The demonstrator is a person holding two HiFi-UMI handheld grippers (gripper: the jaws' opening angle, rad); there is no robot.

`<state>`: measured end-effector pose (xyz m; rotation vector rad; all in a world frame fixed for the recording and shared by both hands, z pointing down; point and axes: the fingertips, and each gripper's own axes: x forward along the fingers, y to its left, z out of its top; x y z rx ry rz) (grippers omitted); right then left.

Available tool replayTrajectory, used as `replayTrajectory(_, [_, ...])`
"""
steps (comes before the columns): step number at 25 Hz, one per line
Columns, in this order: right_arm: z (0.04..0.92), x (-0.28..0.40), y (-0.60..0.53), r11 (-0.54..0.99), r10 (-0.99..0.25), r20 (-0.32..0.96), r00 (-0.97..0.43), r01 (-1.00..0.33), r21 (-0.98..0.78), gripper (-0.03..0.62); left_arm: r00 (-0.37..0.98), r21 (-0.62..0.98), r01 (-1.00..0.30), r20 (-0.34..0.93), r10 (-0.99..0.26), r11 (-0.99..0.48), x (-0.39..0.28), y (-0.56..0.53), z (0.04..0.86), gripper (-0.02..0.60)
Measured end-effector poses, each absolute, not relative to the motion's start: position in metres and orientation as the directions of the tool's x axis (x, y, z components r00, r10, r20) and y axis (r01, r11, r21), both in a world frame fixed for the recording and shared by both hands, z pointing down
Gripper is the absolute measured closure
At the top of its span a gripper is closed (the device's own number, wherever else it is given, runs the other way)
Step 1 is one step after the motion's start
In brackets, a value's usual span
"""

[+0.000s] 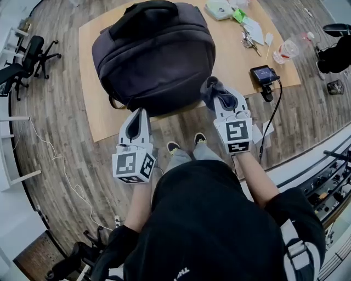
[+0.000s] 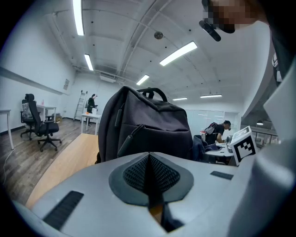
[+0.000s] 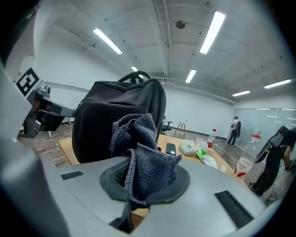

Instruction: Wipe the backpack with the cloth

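Note:
A dark grey backpack [image 1: 153, 55] stands upright on the wooden table [image 1: 93, 115]; it fills the middle of the left gripper view [image 2: 143, 125] and the left of the right gripper view [image 3: 115, 115]. My left gripper [image 1: 137, 118] is shut with nothing between its pads, just short of the backpack's near lower left side. My right gripper [image 1: 222, 96] is shut on a dark grey-blue cloth [image 1: 214, 88], which bunches up out of the jaws [image 3: 138, 148], close to the backpack's near right side.
On the table's far right lie a phone on a cable [image 1: 263, 73], a plastic bottle [image 1: 288, 49], scissors [image 1: 251, 43], a white pack [image 1: 219, 8] and a green item [image 1: 239, 15]. Office chairs [image 1: 24, 57] stand on the wooden floor at left. My shoes [image 1: 186, 144] show below the table edge.

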<state>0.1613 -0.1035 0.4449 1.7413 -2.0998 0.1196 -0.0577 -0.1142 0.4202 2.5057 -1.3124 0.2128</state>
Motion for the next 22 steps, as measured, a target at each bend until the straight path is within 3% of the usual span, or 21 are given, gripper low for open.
replayTrajectory(17, [0.465,0.107,-0.105,0.272,-0.887,0.416,-0.202,-0.955,0.116,0.554,0.429,0.195,-0.902,0.287,-0.857,-0.386,-0.122,-0.1,0.426,0.565])
replayTrajectory(22, [0.464,0.066,-0.105,0.355,-0.859,0.417,-0.297,-0.932,0.069,0.554,0.384,0.192,-0.921,0.288,-0.877,-0.34,-0.14,-0.089,0.427,0.565])
